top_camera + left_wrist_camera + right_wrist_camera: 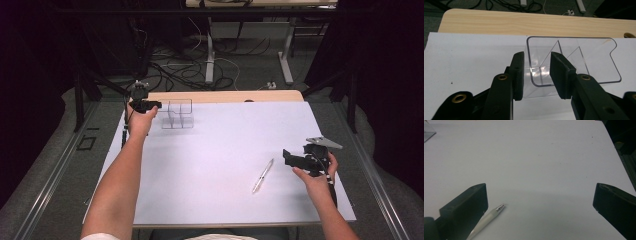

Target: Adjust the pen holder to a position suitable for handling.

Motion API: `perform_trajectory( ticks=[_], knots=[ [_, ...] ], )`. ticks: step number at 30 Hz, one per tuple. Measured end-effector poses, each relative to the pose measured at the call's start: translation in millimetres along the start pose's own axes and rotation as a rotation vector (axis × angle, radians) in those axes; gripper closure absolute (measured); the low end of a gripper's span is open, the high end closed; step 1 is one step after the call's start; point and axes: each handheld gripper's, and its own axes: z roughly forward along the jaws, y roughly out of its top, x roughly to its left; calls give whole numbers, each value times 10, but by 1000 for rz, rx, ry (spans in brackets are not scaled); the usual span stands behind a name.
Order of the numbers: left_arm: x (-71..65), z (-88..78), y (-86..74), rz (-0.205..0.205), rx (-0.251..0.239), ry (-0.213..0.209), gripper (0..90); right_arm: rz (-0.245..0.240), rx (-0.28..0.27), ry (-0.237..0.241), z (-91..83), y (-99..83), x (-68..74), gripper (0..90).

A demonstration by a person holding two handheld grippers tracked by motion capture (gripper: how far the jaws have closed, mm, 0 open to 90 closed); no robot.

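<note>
Surface — a white sheet over a wooden top, carrying all the items. Clear plastic organizer — divided into compartments, stands at the far left of the sheet, near the wooden edge. Left tool — its jaws straddle the organizer's near corner wall; a gap remains on either side, so the pads do not yet press it. Right tool — released, jaws spread wide, low over the near right of the sheet. Pen — lies flat just beside the right tool, well apart from the organizer.
</note>
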Motion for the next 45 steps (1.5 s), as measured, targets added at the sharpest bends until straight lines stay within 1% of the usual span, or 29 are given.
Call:
perform_trajectory(
  ticks=[1,2,3,4,5,7,11,12,13,14,18,19,23,24,30,32,33,36,37,40,41,45],
  knots=[
    [15,9,1,3,11,-1,659,1,-1,-3,4,-1,3,0],
    [15,9,1,3,11,-1,662,-7,-9,-6,10,-2,-3,0],
    [15,32,-2,5,13,4,666,-5,-12,-7,12,-3,-2,0],
    [13,43,-4,-2,13,5,669,-9,-3,3,6,-1,-8,0],
    [18,41,-3,0,28,2,677,-6,-6,-2,5,-2,-5,0],
    [11,72,-10,7,23,16,695,-6,-5,5,5,-2,-6,0],
    [0,103,-10,9,32,32,723,-9,-2,9,7,-3,-4,0],
    [3,107,-12,12,36,35,730,-2,-1,10,6,-3,6,0],
    [3,107,-12,12,36,35,742,-9,-3,10,6,-2,0,0],
    [0,120,-14,13,45,41,751,-3,-1,13,5,-3,5,0],
    [-8,140,-21,16,51,54,788,1,0,14,4,-4,6,0],
    [-16,143,-24,17,56,67,798,2,0,14,4,-4,6,0],
    [-28,139,-22,6,53,65,862,-1,-1,16,6,-5,-2,0],
    [-42,138,-20,13,52,73,869,-2,-1,16,8,-6,-3,0],
    [-60,140,-24,13,49,84,883,5,10,18,14,-9,3,0],
    [-96,149,-28,31,43,109,887,5,10,20,18,-9,6,0],
    [-101,152,-28,32,40,114,888,5,10,20,18,-9,7,0],
    [-104,151,-24,21,44,114,889,3,9,20,16,-8,3,0],
    [-106,150,-22,29,45,119,889,-3,8,20,18,-7,-5,0],
    [-112,148,-21,22,47,121,891,4,10,20,18,-8,-2,0],
    [-118,148,-22,19,47,124,892,-2,8,19,18,-7,-9,0],
    [-131,136,-28,3,51,126,892,-1,8,21,24,-9,-16,0]
  ],
)
